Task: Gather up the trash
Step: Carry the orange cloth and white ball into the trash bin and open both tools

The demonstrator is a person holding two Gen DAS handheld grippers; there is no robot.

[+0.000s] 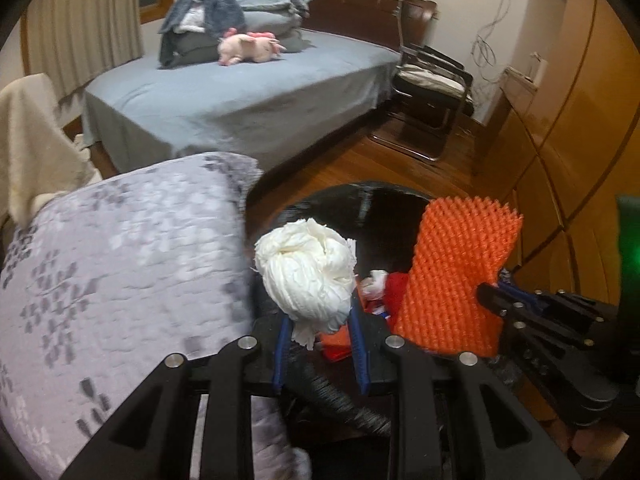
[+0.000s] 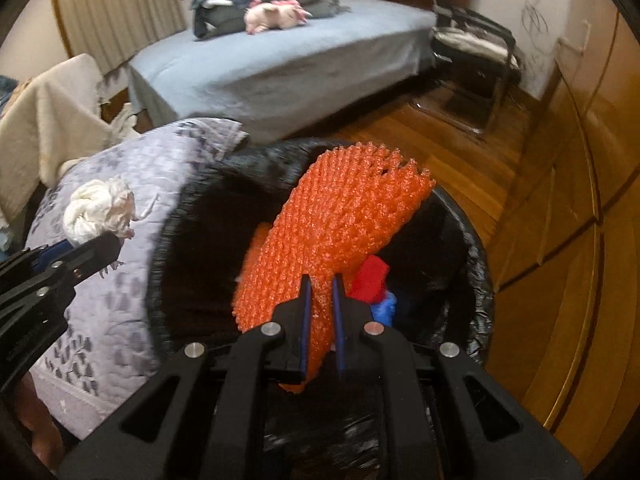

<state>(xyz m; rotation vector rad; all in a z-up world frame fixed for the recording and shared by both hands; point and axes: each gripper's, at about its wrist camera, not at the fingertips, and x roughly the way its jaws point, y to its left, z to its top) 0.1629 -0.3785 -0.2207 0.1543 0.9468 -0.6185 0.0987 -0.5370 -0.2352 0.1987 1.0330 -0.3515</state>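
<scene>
My left gripper (image 1: 320, 320) is shut on a crumpled white tissue wad (image 1: 306, 270) and holds it at the left rim of the black-lined trash bin (image 1: 360, 196). The wad also shows in the right wrist view (image 2: 98, 210), beside the bin over the quilt. My right gripper (image 2: 320, 292) is shut on an orange foam fruit net (image 2: 340, 220) and holds it over the bin's opening (image 2: 192, 248). The net also shows in the left wrist view (image 1: 456, 272). Red and blue scraps (image 2: 374, 280) lie inside the bin.
A grey patterned quilt (image 1: 112, 264) lies left of the bin. A bed (image 1: 248, 88) with folded bedding and a pink plush toy (image 1: 248, 46) stands behind. A black chair (image 1: 432, 80) stands at the back right. A wooden wardrobe (image 1: 568, 120) lines the right side.
</scene>
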